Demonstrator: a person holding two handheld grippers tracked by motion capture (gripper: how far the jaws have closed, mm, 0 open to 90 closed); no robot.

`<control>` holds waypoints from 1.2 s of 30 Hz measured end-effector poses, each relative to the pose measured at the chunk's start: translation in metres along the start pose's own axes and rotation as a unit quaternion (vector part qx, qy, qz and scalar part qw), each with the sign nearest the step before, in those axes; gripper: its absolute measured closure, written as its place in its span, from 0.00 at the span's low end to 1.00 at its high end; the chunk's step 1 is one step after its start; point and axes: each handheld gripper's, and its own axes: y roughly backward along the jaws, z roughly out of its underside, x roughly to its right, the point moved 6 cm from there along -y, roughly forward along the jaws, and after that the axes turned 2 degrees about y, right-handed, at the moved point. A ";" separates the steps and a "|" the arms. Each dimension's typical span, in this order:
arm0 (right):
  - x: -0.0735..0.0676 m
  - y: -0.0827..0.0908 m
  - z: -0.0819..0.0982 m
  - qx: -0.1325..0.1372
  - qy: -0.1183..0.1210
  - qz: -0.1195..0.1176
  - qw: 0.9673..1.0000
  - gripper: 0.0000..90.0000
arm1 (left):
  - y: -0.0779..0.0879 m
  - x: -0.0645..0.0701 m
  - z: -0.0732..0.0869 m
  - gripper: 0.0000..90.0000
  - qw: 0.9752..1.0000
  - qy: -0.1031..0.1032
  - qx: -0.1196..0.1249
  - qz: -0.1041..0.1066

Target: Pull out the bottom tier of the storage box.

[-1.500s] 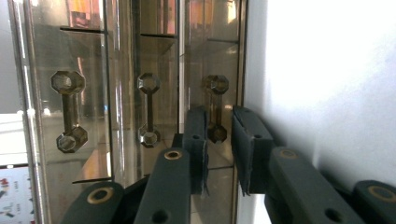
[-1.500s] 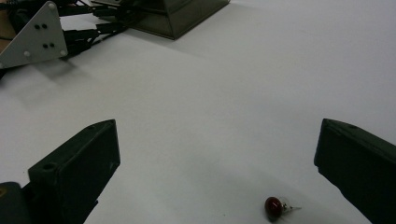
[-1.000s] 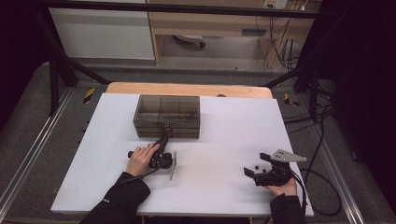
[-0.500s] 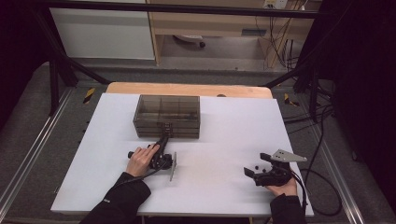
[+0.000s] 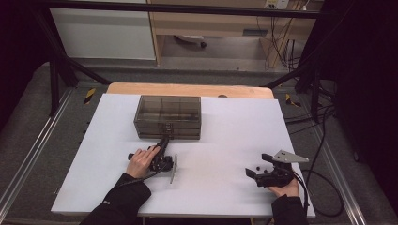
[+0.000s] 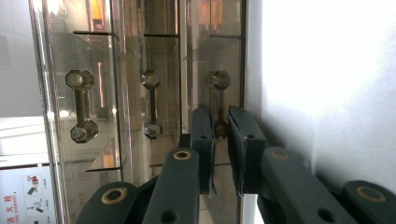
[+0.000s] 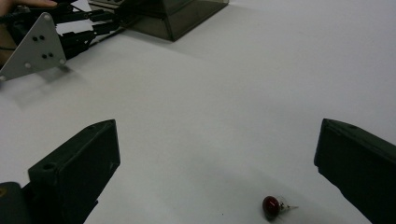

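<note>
Smoked-plastic drawer box (image 5: pixel 167 117) sits at the back-middle of the white table (image 5: pixel 225 197). Left gripper (image 6: pixel 220 128) is turned on its side and pinched narrow on a drawer handle (image 6: pixel 219 105) — looks like the bottom drawer, since the table surface sits right beside it in the left gripper view. Pads seem to catch only the handle's near end, not its middle.

Risks as I read them:
- Grip is off-centre on a thin, faceted bar. Pull at an angle and the pads could slide off the knob end.
- Box looks light and nothing holds it down. If the drawer sticks, the whole box may skid toward the person instead of opening.
- Other two handles (image 6: pixel 152 105) sit close by; a slip could knock the drawer next to it.

Right gripper (image 7: pixel 219 158) rests on the table well apart from the box, jaws wide, holding nothing. Small red bulb (image 7: pixel 273 206) lies loose between its jaws, near the front edge. It's round, so any nudge or table shake from a jerky pull could send it rolling off.
</note>
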 end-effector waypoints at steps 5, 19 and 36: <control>0.000 0.000 0.000 -0.001 0.000 0.000 1.000 0.01 | 0.002 0.000 0.000 0.90 1.000 0.000 0.000 0.002; 0.000 0.000 0.000 -0.001 0.001 0.000 1.000 0.01 | 0.005 0.000 0.000 0.88 1.000 0.013 0.001 0.013; -0.001 -0.001 0.001 -0.002 0.001 -0.001 1.000 0.01 | 0.001 -0.012 0.003 0.66 0.997 0.038 0.009 0.062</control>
